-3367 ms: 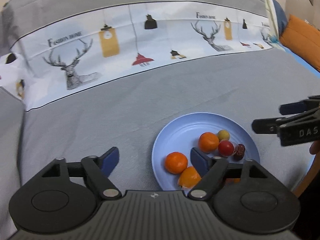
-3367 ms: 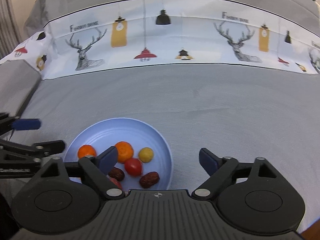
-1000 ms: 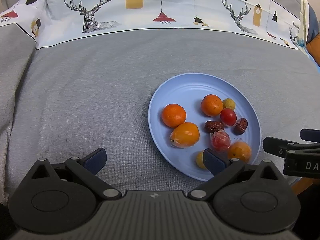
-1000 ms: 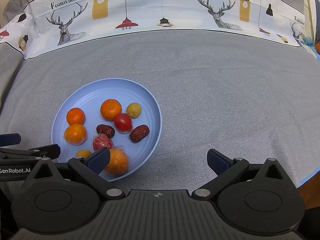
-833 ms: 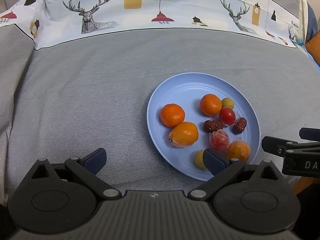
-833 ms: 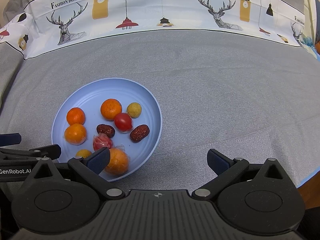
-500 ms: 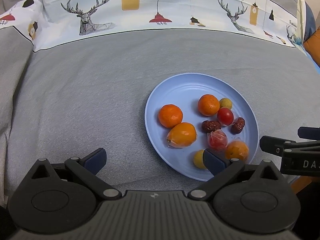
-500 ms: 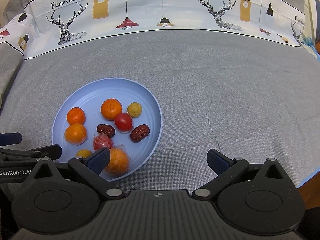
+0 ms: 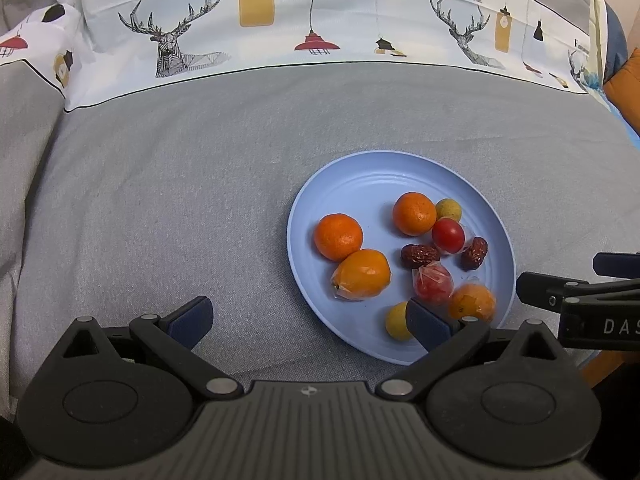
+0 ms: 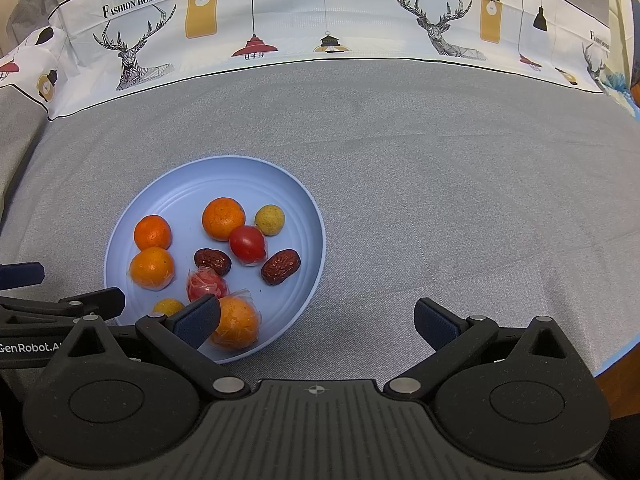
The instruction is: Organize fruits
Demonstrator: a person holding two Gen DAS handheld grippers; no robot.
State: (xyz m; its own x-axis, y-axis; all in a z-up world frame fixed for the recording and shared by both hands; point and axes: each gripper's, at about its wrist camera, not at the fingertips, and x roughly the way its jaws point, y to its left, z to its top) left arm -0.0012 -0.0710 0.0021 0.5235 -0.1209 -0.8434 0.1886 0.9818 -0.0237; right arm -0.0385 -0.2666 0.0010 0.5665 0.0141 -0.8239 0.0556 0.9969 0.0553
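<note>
Grey cloth [image 9: 160, 200] under everything, with a white printed band [image 9: 280, 20] of deer and lamps across the far side at 12 o'clock. Pale blue plate [image 9: 352, 184] lying on the cloth, at 2 o'clock from the left claw [image 9: 308, 316] and at 10 o'clock from the right claw [image 10: 316, 316]. On the plate: two bare oranges [image 9: 338, 237] toward 9 and 12 o'clock, a wrapped orange [image 9: 362, 275] just below the first, another wrapped orange [image 9: 472, 302] at 5 o'clock near the rim, a red tomato [image 9: 448, 235] touching the 12 o'clock orange, two wrinkled brown dates [image 9: 420, 255] either side of the tomato, a wrapped red fruit [image 9: 433, 285] near the middle, a small yellow fruit [image 9: 448, 209] at 1 o'clock and another [image 9: 396, 320] at 6 o'clock by the rim. Left claw spread wide and holding nothing, its right finger over the near rim. Right claw likewise spread wide and empty, its left finger in front of the near wrapped orange, its right finger over bare cloth.
</note>
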